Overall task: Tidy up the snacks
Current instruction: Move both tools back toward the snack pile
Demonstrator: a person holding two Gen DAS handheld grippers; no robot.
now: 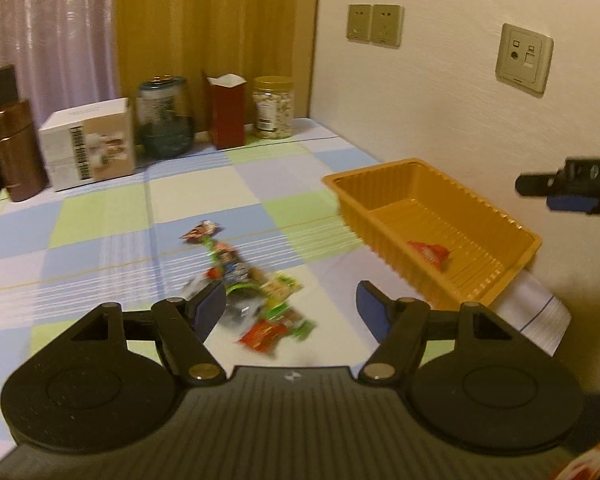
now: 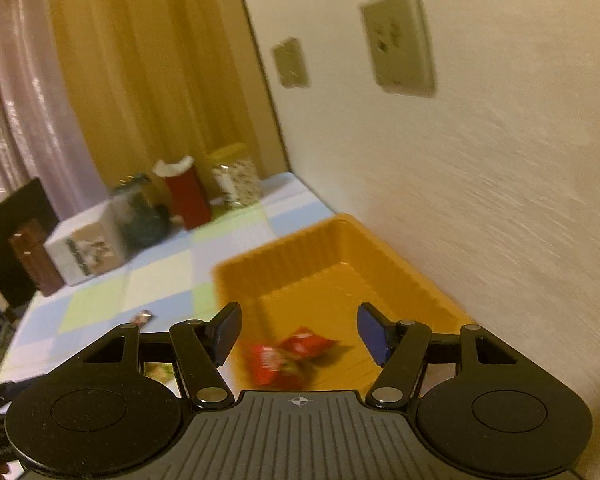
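Several small wrappers, red, green and dark, lie heaped on the checked worktop. One red packet rests inside the orange ribbed tray by the wall. Left tongs and right tongs gape apart, holding nothing.

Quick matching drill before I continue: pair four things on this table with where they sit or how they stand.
1. red snack packet
2. snack pile
3. lidded nut jar
4. left tongs

a. far end of the table by the wall corner
b. open, holding nothing
c. inside the orange tray
d. loose on the checked cloth

Pairs: 1-c, 2-d, 3-a, 4-b
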